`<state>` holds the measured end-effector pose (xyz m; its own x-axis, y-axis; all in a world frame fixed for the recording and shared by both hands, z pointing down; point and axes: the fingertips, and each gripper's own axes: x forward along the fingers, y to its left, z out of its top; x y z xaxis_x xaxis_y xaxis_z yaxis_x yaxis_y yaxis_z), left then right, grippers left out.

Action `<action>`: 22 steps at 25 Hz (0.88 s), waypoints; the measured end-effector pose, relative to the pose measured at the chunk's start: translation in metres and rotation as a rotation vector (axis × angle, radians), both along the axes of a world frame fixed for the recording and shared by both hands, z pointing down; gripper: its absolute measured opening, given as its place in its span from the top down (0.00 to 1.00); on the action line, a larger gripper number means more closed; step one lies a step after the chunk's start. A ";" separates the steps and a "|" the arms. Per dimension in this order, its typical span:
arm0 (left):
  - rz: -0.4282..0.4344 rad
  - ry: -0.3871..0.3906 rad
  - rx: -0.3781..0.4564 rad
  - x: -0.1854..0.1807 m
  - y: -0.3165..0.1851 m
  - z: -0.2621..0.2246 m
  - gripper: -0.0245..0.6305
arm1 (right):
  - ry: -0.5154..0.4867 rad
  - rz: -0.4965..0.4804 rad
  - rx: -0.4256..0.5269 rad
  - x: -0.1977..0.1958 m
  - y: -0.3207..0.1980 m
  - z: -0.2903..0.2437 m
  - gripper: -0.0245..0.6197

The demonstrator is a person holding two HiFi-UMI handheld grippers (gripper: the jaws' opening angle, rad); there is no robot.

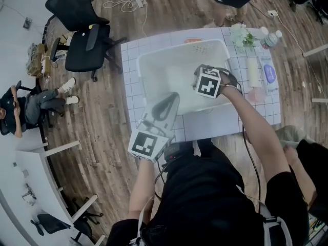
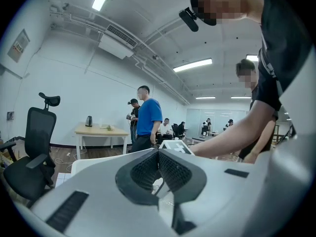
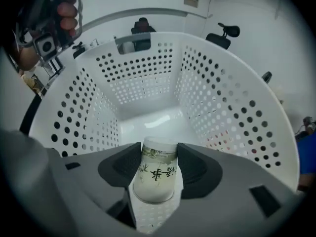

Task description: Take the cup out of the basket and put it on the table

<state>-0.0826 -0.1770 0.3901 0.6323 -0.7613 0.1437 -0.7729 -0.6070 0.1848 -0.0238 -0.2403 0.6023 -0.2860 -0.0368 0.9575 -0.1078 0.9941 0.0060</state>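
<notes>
Cup (image 3: 155, 177) is between the fingers (image 3: 197, 168) of the right gripper (image 3: 158, 152), low inside the basket (image 3: 222, 107); both pads press on its sides, so this grip is closed on it; whether its far end touches the basket floor I cannot tell.

In the head view the cup is fully hidden; the marker cube of the right gripper covers it, and only the cube and the person's arm show over the basket (image 1: 179, 46). The near wall of the basket is also partly covered there by the left gripper (image 1: 173, 98). In the left gripper view the wide grey body of the left gripper (image 2: 159, 154) hides most of the basket; its fingers (image 2: 143, 172) are together and hold nothing. On the table (image 1: 131, 81), right of the basket, a bottle (image 1: 270, 39) and pale flowers (image 1: 241, 35) are small and washed out; the other things beside them I cannot make out.

The cup is round, milky and smooth, with dark printed characters and thin leaf drawings; the basket is white plastic with rounded corners, its walls pierced by rows of round holes, its floor plain and glossy; the pads of the fingers are dark with a fine ribbed surface; the table is white with a grid of thin lines.
</notes>
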 end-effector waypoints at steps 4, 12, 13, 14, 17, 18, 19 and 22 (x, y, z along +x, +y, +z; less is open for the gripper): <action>-0.009 -0.004 0.001 0.003 -0.002 -0.005 0.95 | -0.122 0.045 0.045 -0.008 -0.005 -0.031 0.58; -0.007 -0.033 0.013 0.007 -0.003 -0.004 0.95 | -0.361 0.128 0.138 -0.015 -0.003 -0.097 0.58; -0.009 -0.037 0.010 0.007 -0.003 -0.004 0.95 | -0.391 0.138 0.147 -0.015 -0.002 -0.105 0.58; -0.014 -0.041 0.005 0.007 -0.004 -0.004 0.95 | -0.422 0.147 0.156 -0.015 0.000 -0.113 0.58; -0.018 -0.039 0.013 0.009 -0.004 -0.006 0.95 | -0.516 0.168 0.188 -0.016 0.005 -0.138 0.58; -0.016 -0.037 0.018 0.010 -0.004 -0.007 0.95 | -0.547 0.172 0.198 -0.016 0.008 -0.146 0.58; -0.014 -0.035 0.022 0.011 -0.004 -0.009 0.95 | -0.575 0.178 0.206 -0.015 0.010 -0.154 0.58; -0.013 -0.031 0.030 0.014 -0.004 -0.011 0.95 | -0.662 0.202 0.228 -0.014 0.016 -0.177 0.58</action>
